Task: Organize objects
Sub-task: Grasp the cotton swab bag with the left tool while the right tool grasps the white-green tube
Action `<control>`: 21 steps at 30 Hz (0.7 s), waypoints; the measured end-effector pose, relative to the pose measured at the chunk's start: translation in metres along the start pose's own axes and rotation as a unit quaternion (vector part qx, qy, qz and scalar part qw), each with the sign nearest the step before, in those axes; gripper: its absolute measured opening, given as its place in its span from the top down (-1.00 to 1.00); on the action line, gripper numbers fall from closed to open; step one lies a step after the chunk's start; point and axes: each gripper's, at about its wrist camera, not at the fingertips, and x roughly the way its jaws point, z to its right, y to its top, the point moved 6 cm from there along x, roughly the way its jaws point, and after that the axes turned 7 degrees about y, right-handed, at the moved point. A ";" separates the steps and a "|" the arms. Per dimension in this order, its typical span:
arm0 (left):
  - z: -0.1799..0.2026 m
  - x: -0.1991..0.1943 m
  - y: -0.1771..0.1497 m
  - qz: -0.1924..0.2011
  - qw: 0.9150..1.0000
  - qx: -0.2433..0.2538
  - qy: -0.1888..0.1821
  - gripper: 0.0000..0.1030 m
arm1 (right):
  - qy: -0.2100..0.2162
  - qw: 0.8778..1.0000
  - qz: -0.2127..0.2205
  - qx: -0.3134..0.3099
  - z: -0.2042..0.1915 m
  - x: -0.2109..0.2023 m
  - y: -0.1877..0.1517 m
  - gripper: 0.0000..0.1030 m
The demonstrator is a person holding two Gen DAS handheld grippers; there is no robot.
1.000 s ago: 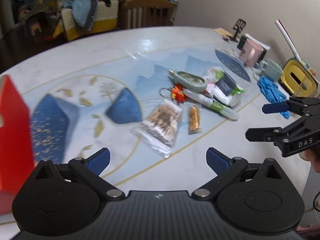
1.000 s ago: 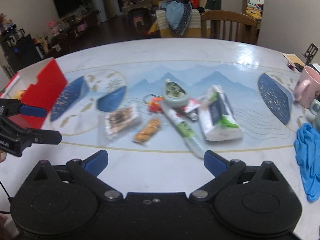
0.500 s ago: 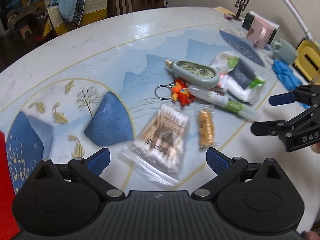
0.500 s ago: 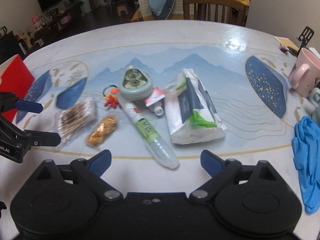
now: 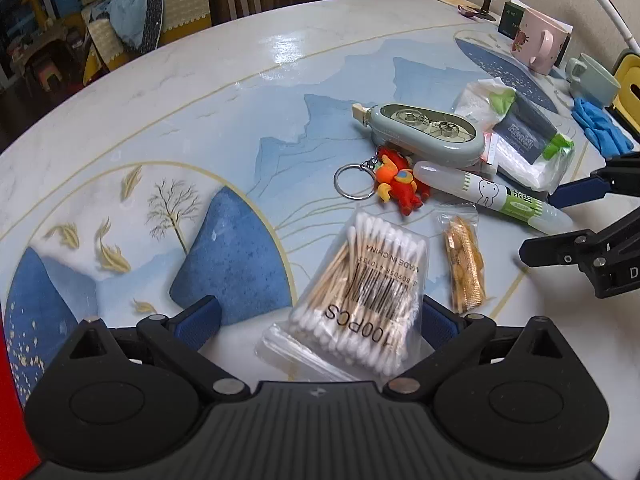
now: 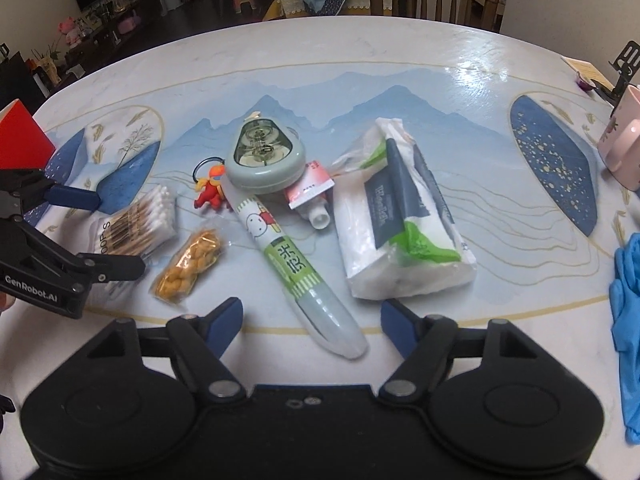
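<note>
Plastic cotton swab bag (image 5: 360, 300) lies low centre between your left gripper (image 5: 320, 318) wide-open, empty jaws; lower, then close. Right gripper (image 6: 312, 314) gapes empty too.

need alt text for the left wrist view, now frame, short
The open left gripper straddles a clear bag of cotton swabs on a blue-and-white painted table. Beyond lie a snack packet, red keychain figure, green-labelled tube, grey-green case and tissue pack; the right gripper, jaws open, enters from the right edge.
</note>
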 end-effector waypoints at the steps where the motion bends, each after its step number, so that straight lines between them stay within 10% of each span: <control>1: 0.001 0.000 0.000 0.002 1.000 0.004 0.000 -0.99 | -0.002 1.000 0.000 -0.004 -0.002 0.001 0.002 -0.44; 10: 0.006 -0.002 0.002 0.018 1.000 0.024 0.003 -0.88 | -0.012 0.999 0.003 -0.047 -0.022 0.010 0.015 -0.06; 17: 0.016 -0.011 0.005 0.030 0.999 0.032 -0.009 0.05 | -0.019 0.998 0.012 -0.053 -0.029 0.009 0.018 0.49; 21: 0.019 -0.014 0.004 0.021 0.999 0.028 0.000 0.19 | -0.021 0.998 0.010 -0.054 -0.036 0.007 0.014 0.64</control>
